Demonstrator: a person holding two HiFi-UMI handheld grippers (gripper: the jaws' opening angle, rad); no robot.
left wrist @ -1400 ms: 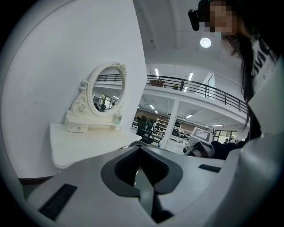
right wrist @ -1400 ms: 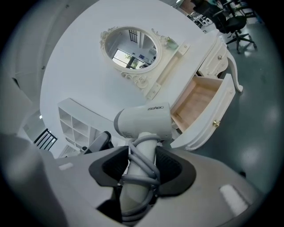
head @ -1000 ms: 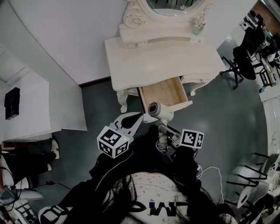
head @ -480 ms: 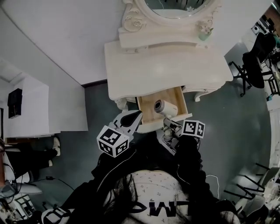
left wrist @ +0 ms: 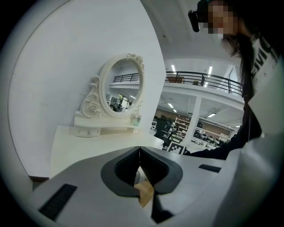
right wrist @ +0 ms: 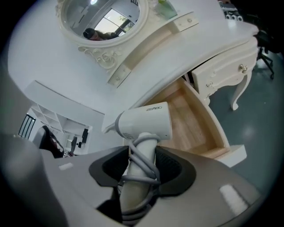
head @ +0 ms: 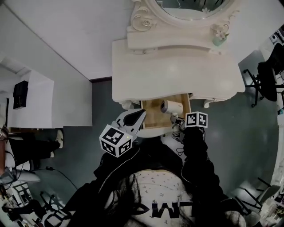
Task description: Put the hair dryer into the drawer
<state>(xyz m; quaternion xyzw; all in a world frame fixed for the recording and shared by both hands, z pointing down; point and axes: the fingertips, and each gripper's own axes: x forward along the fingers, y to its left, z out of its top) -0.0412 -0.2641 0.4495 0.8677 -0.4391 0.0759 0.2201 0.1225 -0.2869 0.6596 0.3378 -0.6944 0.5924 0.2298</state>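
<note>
The white hair dryer (right wrist: 144, 122) has its cord wound round the handle, and my right gripper (right wrist: 142, 170) is shut on that handle. In the head view the hair dryer (head: 171, 107) hangs over the open wooden drawer (head: 153, 116) of the white dressing table (head: 173, 73), with my right gripper (head: 179, 124) just behind it. The drawer (right wrist: 195, 128) lies open below the dryer's barrel. My left gripper (head: 138, 116) is shut and holds nothing, near the drawer's left front corner. Its jaws (left wrist: 140, 170) meet in the left gripper view.
An oval mirror (head: 191, 6) in a carved frame stands at the back of the dressing table. A white cabinet (head: 49, 104) stands to the left. Office chairs (head: 268, 73) and cables sit on the grey floor at the right. A second, closed drawer (right wrist: 224, 68) sits to the right.
My right gripper has carried the hair dryer forward and down, from in front of the drawer to above its inside. My left gripper has moved forward towards the drawer's left corner.
</note>
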